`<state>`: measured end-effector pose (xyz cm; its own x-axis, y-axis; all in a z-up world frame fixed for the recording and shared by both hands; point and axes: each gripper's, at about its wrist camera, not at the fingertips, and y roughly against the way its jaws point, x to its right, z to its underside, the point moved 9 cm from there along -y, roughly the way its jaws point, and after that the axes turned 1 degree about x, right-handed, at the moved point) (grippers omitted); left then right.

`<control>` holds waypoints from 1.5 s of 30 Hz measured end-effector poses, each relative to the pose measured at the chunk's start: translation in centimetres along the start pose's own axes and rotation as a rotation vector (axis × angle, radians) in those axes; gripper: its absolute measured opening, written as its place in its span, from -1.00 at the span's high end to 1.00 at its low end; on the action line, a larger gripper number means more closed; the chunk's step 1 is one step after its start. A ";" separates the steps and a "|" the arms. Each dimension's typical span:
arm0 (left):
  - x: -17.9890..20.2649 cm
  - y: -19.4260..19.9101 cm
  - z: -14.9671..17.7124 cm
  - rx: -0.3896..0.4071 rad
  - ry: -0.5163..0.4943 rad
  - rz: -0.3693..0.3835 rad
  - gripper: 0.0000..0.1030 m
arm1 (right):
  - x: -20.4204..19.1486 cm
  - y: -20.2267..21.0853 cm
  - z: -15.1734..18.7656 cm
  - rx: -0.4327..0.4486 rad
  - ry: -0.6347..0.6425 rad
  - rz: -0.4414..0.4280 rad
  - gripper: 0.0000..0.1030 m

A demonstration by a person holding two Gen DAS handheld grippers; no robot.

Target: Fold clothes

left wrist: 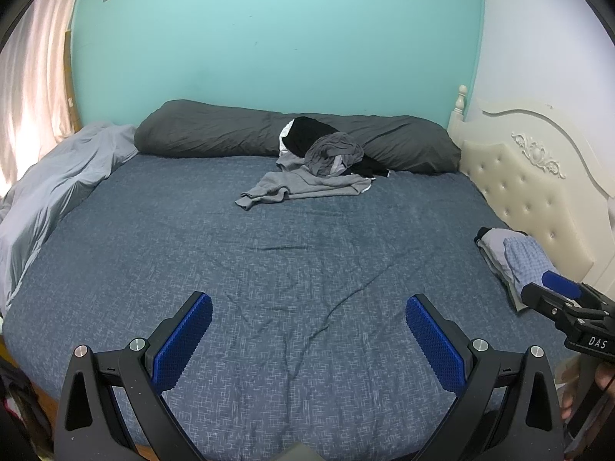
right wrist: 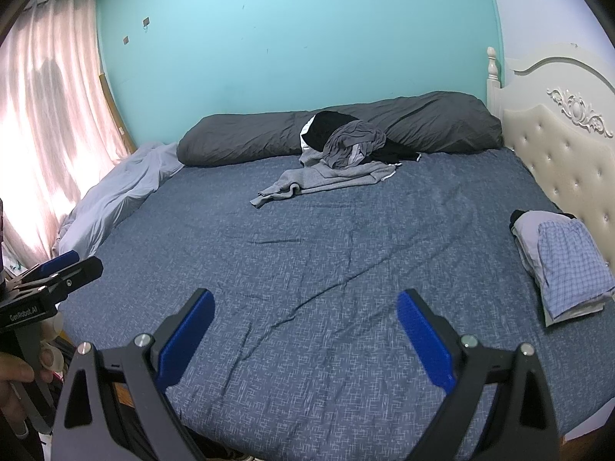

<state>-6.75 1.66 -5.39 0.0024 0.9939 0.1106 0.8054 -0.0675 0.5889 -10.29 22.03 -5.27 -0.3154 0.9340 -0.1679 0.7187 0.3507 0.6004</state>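
Note:
A loose heap of clothes [left wrist: 323, 153] [right wrist: 346, 146], grey and black, lies at the far side of the bed against the dark bolster; a grey garment [left wrist: 303, 186] [right wrist: 326, 178] spreads out in front of it. A small folded stack topped by a blue checked piece [left wrist: 515, 261] [right wrist: 569, 265] rests by the headboard on the right. My left gripper [left wrist: 309, 330] hovers open above the near part of the bed with nothing between its blue pads. My right gripper [right wrist: 305, 326] is open too and holds nothing. Each gripper shows at the edge of the other's view [left wrist: 565, 299] [right wrist: 57, 272].
A blue patterned sheet [left wrist: 292, 269] covers the wide bed. A dark grey bolster [left wrist: 230, 134] runs along the turquoise wall. A pale grey duvet [left wrist: 57, 180] is bunched at the left by the pink curtain [right wrist: 46, 134]. The cream tufted headboard [left wrist: 519, 192] bounds the right side.

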 end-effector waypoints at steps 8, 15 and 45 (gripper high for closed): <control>0.4 -0.3 0.4 -0.003 -0.001 0.004 -0.99 | 0.1 0.0 0.2 0.000 -0.004 0.002 -0.88; 0.6 -0.5 0.4 -0.005 -0.001 0.003 -0.99 | 0.4 -0.1 0.3 0.000 -0.008 0.004 -0.88; 0.1 -0.7 -0.3 0.009 0.039 -0.062 -0.99 | 0.7 -0.3 0.7 0.006 -0.013 0.006 -0.88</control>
<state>-7.48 1.83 -5.54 -0.0702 0.9920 0.1051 0.8089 -0.0051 0.5880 -10.30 22.68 -6.08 -0.3030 0.9368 -0.1749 0.7243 0.3456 0.5965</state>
